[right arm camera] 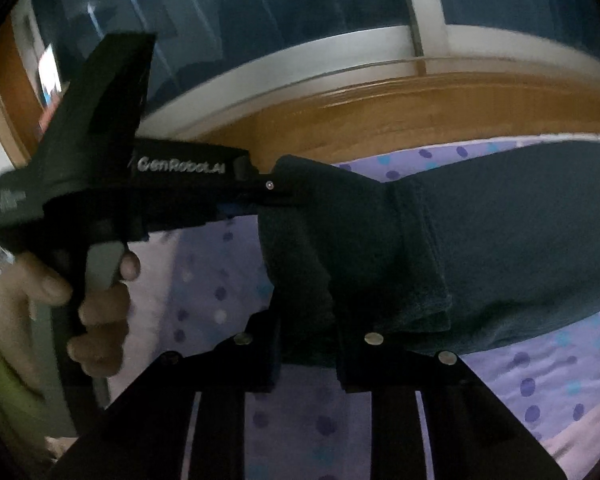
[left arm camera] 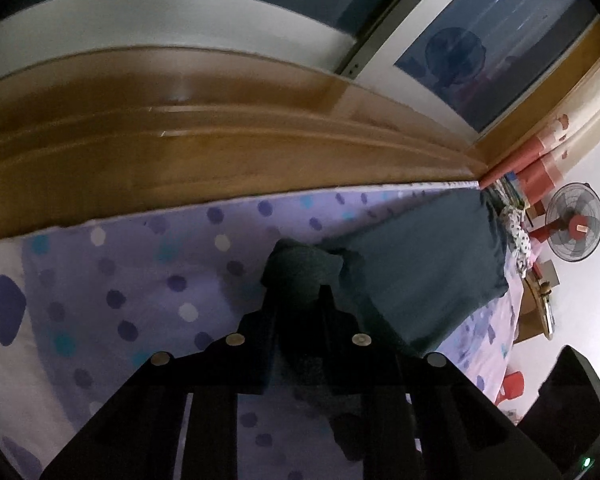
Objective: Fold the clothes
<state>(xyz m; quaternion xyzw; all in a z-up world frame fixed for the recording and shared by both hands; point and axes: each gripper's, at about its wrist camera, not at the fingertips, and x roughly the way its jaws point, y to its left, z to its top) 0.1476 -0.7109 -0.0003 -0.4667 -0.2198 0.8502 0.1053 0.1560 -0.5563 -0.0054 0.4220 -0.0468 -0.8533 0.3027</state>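
Both tongs, left (left arm camera: 300, 296) and right (right arm camera: 308, 320), clamped on dark garment (right arm camera: 500, 240) | I judged: lift evenly, keep edge taut above bed (right arm camera: 540, 380)

both wrist views are angled down, close over the dotted bedsheet (left arm camera: 112, 280); the dark garment (right arm camera: 500, 240) is shared.

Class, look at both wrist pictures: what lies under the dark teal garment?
Under the dark teal garment lies the purple dotted bedsheet, showing around its edges. What the cloth covers, including further sheet or other items, cannot be seen.
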